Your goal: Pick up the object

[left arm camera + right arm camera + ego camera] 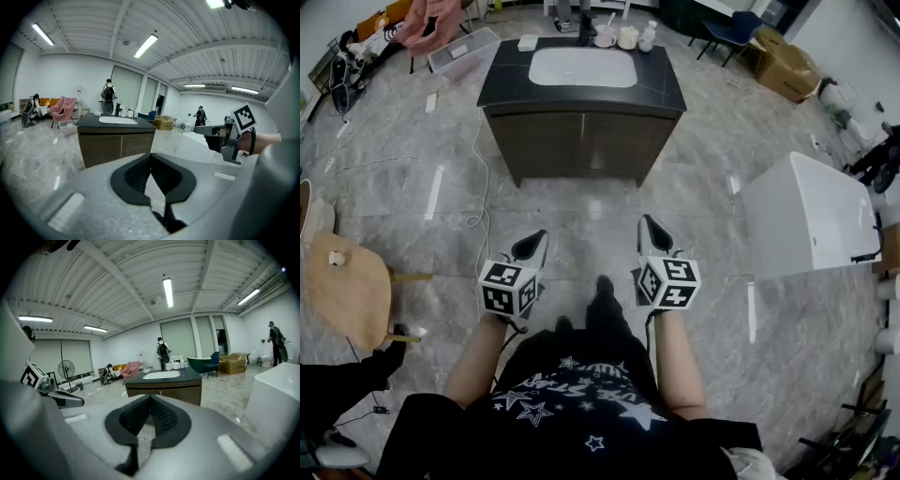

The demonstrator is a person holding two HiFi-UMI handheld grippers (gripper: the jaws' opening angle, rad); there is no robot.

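A dark vanity cabinet (581, 94) with a white sink basin (581, 67) stands ahead of me. On its far edge are a small white box (528, 42), a dark faucet (586, 33), two white cups (605, 37) and a white bottle (648, 36). My left gripper (536, 240) and right gripper (649, 225) hover side by side over the floor, well short of the cabinet. Both are shut with nothing between their pads. The left gripper view shows its shut jaws before the cabinet (115, 140). In the right gripper view the cabinet (164, 385) also lies ahead.
A white bathtub (811, 216) sits to the right and a round wooden table (347, 291) to the left. A white cable (478, 187) trails over the floor left of the cabinet. Beyond are a clear plastic bin (464, 52), a pink chair (427, 23) and cardboard boxes (787, 70). People stand far off.
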